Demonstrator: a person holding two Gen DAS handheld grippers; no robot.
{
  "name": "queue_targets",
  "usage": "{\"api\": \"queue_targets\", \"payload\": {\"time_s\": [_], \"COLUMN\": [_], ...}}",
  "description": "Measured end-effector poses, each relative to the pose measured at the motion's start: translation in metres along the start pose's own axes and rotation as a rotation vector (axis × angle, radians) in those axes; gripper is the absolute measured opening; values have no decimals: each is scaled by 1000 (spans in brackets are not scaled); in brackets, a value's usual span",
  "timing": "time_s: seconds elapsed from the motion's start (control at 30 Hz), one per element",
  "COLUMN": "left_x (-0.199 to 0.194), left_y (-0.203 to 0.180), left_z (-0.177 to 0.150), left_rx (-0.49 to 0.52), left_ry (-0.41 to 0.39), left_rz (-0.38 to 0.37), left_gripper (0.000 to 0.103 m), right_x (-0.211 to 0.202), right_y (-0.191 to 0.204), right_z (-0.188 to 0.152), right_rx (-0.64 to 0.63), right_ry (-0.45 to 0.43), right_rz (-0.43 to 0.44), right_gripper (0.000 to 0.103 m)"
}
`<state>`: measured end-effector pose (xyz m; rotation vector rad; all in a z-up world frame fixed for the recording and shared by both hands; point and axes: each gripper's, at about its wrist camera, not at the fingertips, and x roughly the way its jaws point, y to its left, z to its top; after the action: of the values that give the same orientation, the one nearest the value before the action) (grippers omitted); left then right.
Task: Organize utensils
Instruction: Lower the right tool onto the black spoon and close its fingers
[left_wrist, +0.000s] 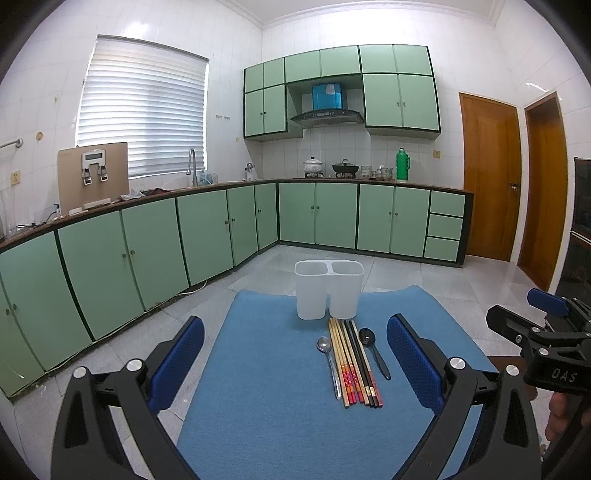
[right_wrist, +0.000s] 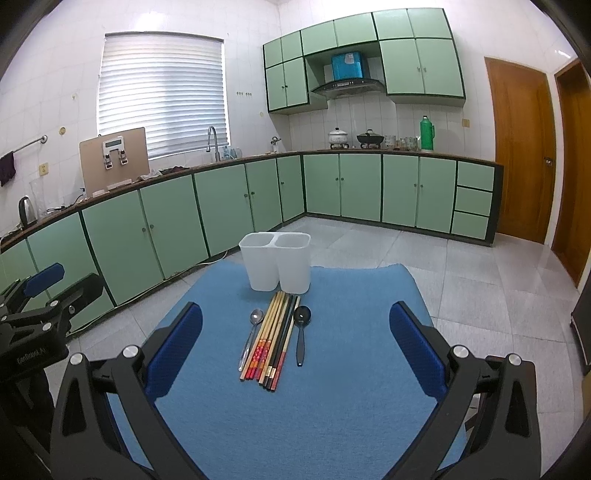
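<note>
Holding both tools above the near end of a blue mat (left_wrist: 258, 387), I have my left gripper (left_wrist: 295, 373) spread wide, its blue-padded fingers (left_wrist: 177, 365) standing well apart with nothing between them, and my right gripper (right_wrist: 295, 358) is spread just the same, pinching nothing. In the left wrist view the right tool shows at the far right edge, with part of my hand (left_wrist: 565, 417) under it; in the right wrist view the left tool shows at the far left edge. Ahead of both sets of jaws, on the mat, lies a tight row of chopsticks (right_wrist: 273, 336), some pale wood with red patterned ends and some dark, all running lengthwise away from me. A metal spoon (right_wrist: 251, 338) lies just beside the row on its left, bowl pointing away from me, and a black spoon (right_wrist: 301, 332) lies just beside it on the right, bowl likewise at the far end. Beyond the chopstick tips, near the far edge of the mat, stands an upright white holder (right_wrist: 275, 264) with two open compartments side by side; I see nothing in either. The mat rests on a grey tiled floor (right_wrist: 461, 273), and past it green cabinets (right_wrist: 229, 206) run along the white-tiled walls.
</note>
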<state>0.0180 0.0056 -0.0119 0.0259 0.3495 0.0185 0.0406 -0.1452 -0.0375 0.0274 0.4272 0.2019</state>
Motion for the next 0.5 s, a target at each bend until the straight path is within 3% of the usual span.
{"api": "queue_targets", "payload": {"time_s": [0.27, 0.5], "left_x": [44, 114], "left_y": [11, 25], "left_z": [-5, -26], "left_rx": [-7, -16], "left_ry": [83, 220], "left_rz": [34, 68], "left_gripper": [97, 97], "right_x": [36, 108], "right_y": [-6, -15], "right_z": [-1, -11], "right_rx": [-16, -29], "right_ry": [53, 168], "right_rz": [-49, -84], "right_gripper": [98, 98]}}
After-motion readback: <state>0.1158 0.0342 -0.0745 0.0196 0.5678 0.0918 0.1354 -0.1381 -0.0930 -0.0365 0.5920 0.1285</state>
